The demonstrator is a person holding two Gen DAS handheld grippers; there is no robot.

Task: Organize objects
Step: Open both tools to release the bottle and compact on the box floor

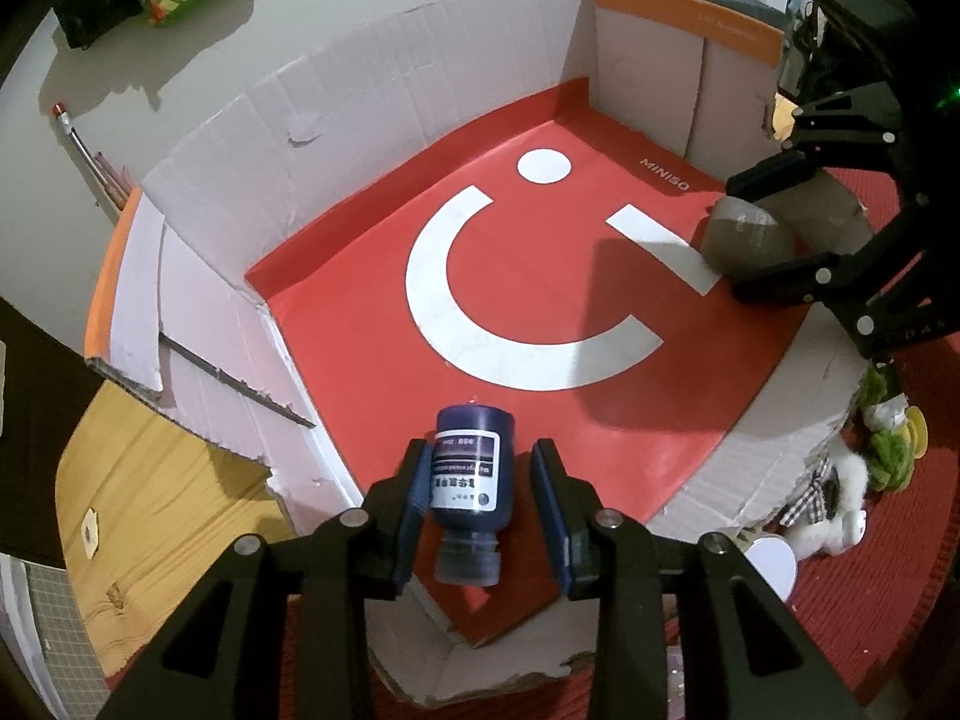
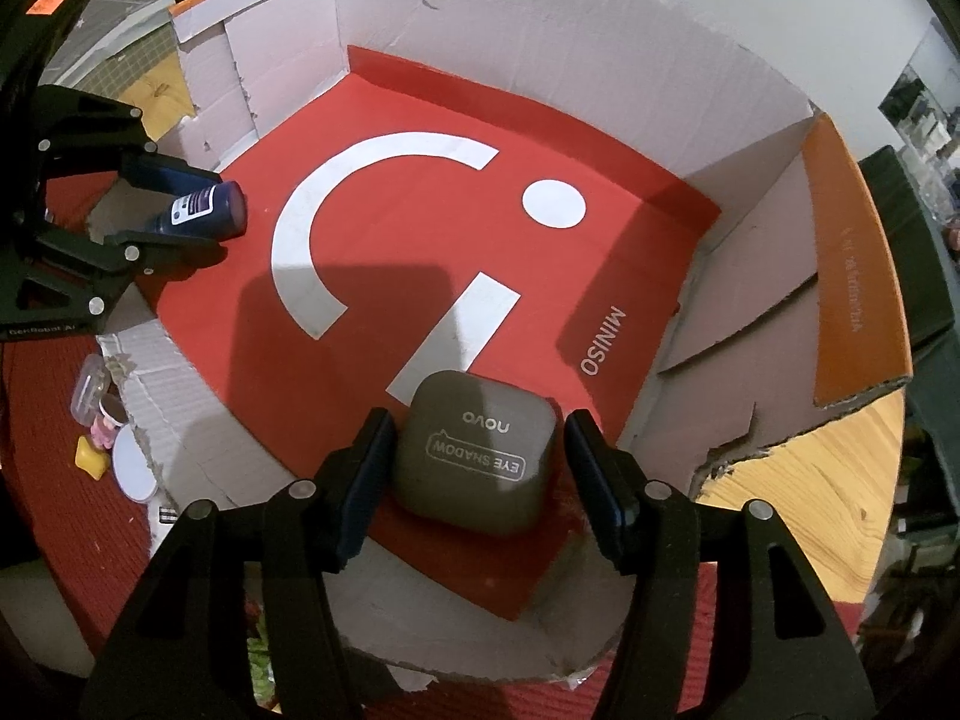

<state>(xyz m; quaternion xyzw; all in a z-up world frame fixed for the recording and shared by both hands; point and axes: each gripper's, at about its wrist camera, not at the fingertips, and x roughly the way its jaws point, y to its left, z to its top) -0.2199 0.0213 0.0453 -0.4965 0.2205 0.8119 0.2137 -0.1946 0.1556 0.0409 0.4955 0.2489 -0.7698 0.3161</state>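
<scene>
A cardboard box [image 1: 360, 90] with a red floor and a white smile logo fills both views. A dark blue bottle [image 1: 471, 474] with a white label lies on that floor near the front wall. My left gripper [image 1: 480, 456] straddles it, and a gap shows at the right pad, so it is open. A grey eye shadow case [image 2: 477, 450] rests flat on the red floor between the fingers of my right gripper [image 2: 478, 426], with small gaps on both sides. Each view shows the other gripper: the left gripper [image 2: 204, 213] around the bottle [image 2: 201, 210], the right gripper [image 1: 738, 237] around the case [image 1: 744, 237].
The box [image 2: 540, 30] stands partly on a wooden table [image 1: 168, 480] and a red mat [image 1: 870, 570]. A plush toy [image 1: 840, 510] and a white disc [image 1: 774, 558] lie outside the box. A yellow piece [image 2: 90, 456] and a clear container [image 2: 90, 390] sit on the mat.
</scene>
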